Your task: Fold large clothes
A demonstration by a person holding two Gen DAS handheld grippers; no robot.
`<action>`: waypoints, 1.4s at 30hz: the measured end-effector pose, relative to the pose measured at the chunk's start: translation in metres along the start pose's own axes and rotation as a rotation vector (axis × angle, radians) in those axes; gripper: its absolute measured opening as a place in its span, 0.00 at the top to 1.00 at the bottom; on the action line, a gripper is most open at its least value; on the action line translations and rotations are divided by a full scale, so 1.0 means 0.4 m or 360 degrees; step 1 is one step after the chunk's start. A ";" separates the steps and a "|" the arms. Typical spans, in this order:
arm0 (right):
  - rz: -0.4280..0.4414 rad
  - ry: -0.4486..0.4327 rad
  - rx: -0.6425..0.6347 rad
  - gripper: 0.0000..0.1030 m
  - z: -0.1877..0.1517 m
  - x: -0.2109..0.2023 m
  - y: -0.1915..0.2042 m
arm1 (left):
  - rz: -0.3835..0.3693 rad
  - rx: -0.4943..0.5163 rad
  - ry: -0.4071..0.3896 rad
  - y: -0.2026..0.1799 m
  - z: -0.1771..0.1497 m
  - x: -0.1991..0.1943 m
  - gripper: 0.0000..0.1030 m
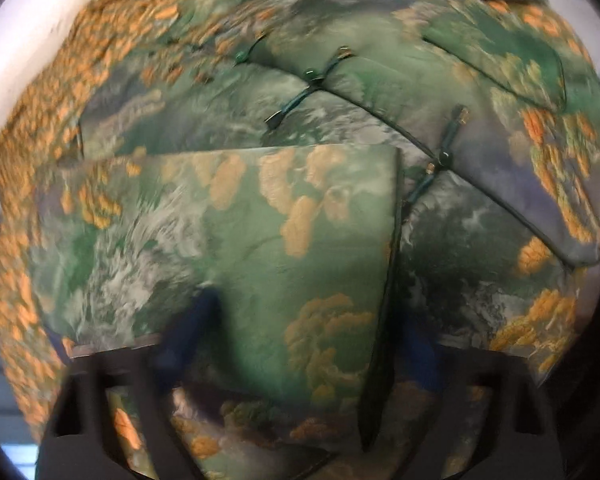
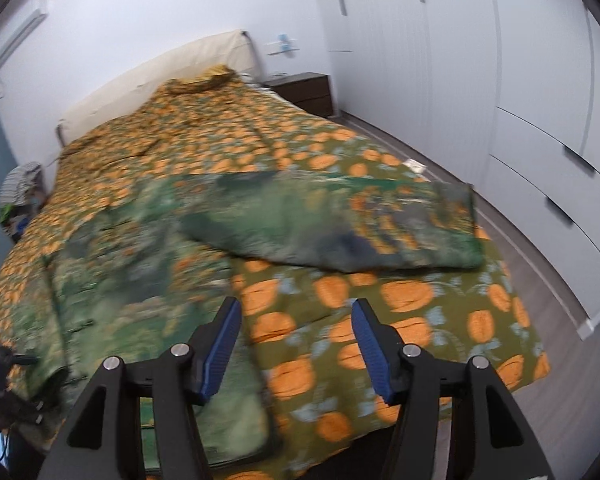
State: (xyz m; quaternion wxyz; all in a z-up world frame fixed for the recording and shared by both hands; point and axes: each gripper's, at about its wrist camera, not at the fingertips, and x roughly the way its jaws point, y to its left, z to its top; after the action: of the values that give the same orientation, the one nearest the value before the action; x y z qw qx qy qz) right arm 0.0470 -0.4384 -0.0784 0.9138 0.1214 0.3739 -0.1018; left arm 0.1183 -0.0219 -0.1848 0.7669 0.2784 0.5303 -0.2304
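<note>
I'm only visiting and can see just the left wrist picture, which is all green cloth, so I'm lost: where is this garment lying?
Observer: On a bed with a pumpkin-print cover, seen whole in the right wrist view.
Operator: Is the other claw holding any of it?
Observer: No. The right gripper is open and empty, above the cover beside the garment.
Operator: Is it all folded up?
Observer: Not yet. One long part, likely a sleeve, stretches toward the bed's side by the white wardrobe.
</note>
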 end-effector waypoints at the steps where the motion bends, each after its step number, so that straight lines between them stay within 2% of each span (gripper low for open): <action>1: 0.0015 -0.0015 -0.0027 0.43 -0.003 -0.014 0.019 | -0.0044 -0.0047 -0.0009 0.013 -0.002 -0.010 0.56; 2: 0.0022 -0.0032 -0.0054 0.43 -0.006 -0.022 0.039 | -0.0098 -0.0101 -0.0029 0.032 -0.006 -0.030 0.81; 3: 0.0031 -0.0048 -0.0080 0.43 -0.009 -0.030 0.056 | -0.0111 -0.0143 -0.0050 0.048 -0.008 -0.051 0.88; 7: 0.0069 -0.0080 -0.0178 0.42 -0.006 -0.047 0.121 | -0.0095 -0.0375 -0.0264 0.157 -0.037 -0.202 0.89; 10: 0.0109 -0.0093 -0.0225 0.42 -0.004 -0.058 0.157 | -0.0021 -0.0632 -0.0445 0.296 -0.088 -0.332 0.89; 12: 0.0134 -0.0097 -0.0251 0.42 -0.004 -0.065 0.177 | 0.0069 -0.0825 -0.0541 0.403 -0.134 -0.409 0.89; 14: 0.0157 -0.0100 -0.0267 0.42 -0.005 -0.065 0.193 | 0.0185 -0.0986 -0.0577 0.497 -0.188 -0.455 0.89; 17: 0.0190 -0.0088 -0.0276 0.42 -0.011 -0.064 0.212 | 0.0341 -0.1178 -0.0559 0.611 -0.269 -0.471 0.89; 19: 0.0211 -0.0078 -0.0285 0.42 -0.015 -0.065 0.226 | 0.0461 -0.1335 -0.0505 0.688 -0.336 -0.454 0.89; 21: 0.0221 -0.0069 -0.0299 0.42 -0.022 -0.066 0.234 | 0.0529 -0.1503 -0.0447 0.756 -0.414 -0.436 0.89; 25: 0.0225 -0.0043 -0.0330 0.42 -0.034 -0.068 0.243 | 0.0619 -0.1753 -0.0324 0.833 -0.539 -0.364 0.89; 28: 0.0220 -0.0038 -0.0339 0.42 -0.036 -0.071 0.245 | 0.0637 -0.1912 -0.0233 0.861 -0.620 -0.306 0.88; 30: 0.0216 -0.0038 -0.0346 0.42 -0.037 -0.076 0.244 | 0.0652 -0.1990 -0.0196 0.865 -0.661 -0.283 0.83; 32: 0.0205 -0.0037 -0.0363 0.42 -0.037 -0.081 0.245 | 0.0744 -0.2078 -0.0146 0.860 -0.703 -0.274 0.76; 35: 0.0177 -0.0023 -0.0388 0.41 -0.038 -0.081 0.232 | 0.0762 -0.2182 -0.0160 0.856 -0.768 -0.284 0.56; 37: 0.0150 0.0009 -0.0396 0.35 -0.040 -0.072 0.213 | 0.0745 -0.2189 -0.0183 0.832 -0.794 -0.298 0.52; 38: 0.0140 0.0029 -0.0398 0.32 -0.041 -0.066 0.202 | 0.0692 -0.2162 -0.0206 0.804 -0.796 -0.307 0.50; 40: 0.0133 0.0112 -0.0414 0.28 -0.045 -0.036 0.171 | 0.0553 -0.2081 -0.0243 0.753 -0.770 -0.313 0.41; 41: 0.0133 0.0162 -0.0419 0.28 -0.045 -0.017 0.154 | 0.0469 -0.2026 -0.0262 0.720 -0.755 -0.315 0.33; 42: 0.0132 0.0205 -0.0417 0.28 -0.046 0.001 0.139 | 0.0322 -0.1935 -0.0286 0.661 -0.720 -0.315 0.28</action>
State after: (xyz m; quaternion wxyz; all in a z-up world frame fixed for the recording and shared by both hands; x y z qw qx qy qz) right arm 0.0504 -0.3803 -0.0834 0.8994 0.0228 0.4365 -0.0064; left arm 0.0507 0.3741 -0.0993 0.8480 -0.1797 0.4709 0.1641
